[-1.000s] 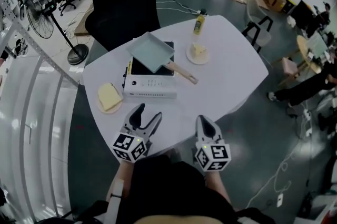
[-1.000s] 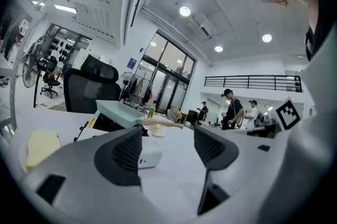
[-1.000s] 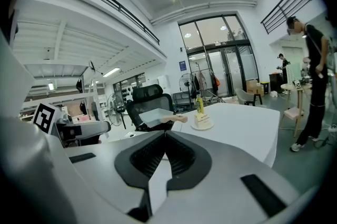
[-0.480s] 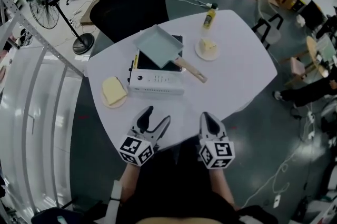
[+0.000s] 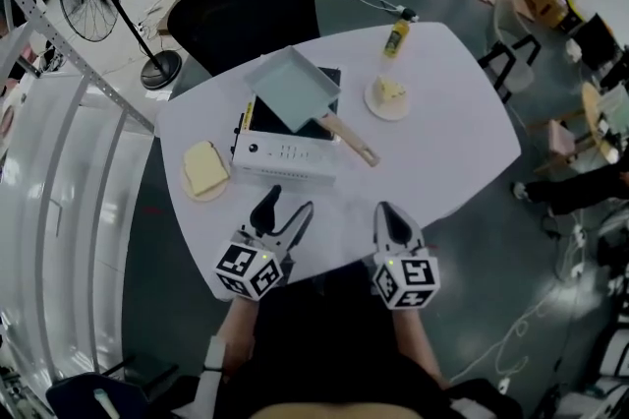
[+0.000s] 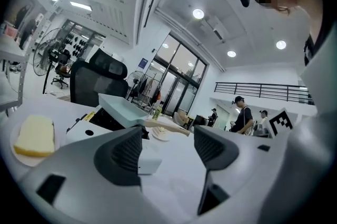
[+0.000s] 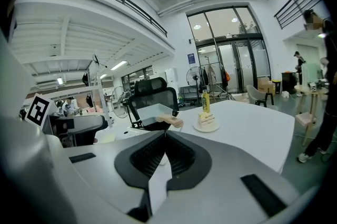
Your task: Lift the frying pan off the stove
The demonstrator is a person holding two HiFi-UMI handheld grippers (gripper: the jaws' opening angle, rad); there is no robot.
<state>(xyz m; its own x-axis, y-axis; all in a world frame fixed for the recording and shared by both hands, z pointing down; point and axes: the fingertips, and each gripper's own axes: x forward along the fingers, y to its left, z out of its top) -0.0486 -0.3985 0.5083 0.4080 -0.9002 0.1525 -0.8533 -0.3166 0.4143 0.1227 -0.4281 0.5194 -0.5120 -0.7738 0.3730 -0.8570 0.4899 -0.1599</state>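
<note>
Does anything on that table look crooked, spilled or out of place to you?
The frying pan sits askew on the stove, turned diagonally to its edges. Its wooden handle juts out over the table past the stove's right corner. Nothing looks spilled or broken.

Frying pan (image 5: 291,89) matt pale enamel, handle (image 5: 348,141) light wood; table (image 5: 452,132) smooth white.

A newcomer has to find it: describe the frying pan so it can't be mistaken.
On the white table, look for the white stove with a black top. The pan sits on it, pale grey-blue and rectangular, its wooden handle sticking out over the table. The nearby plates are round, without handles.
</note>
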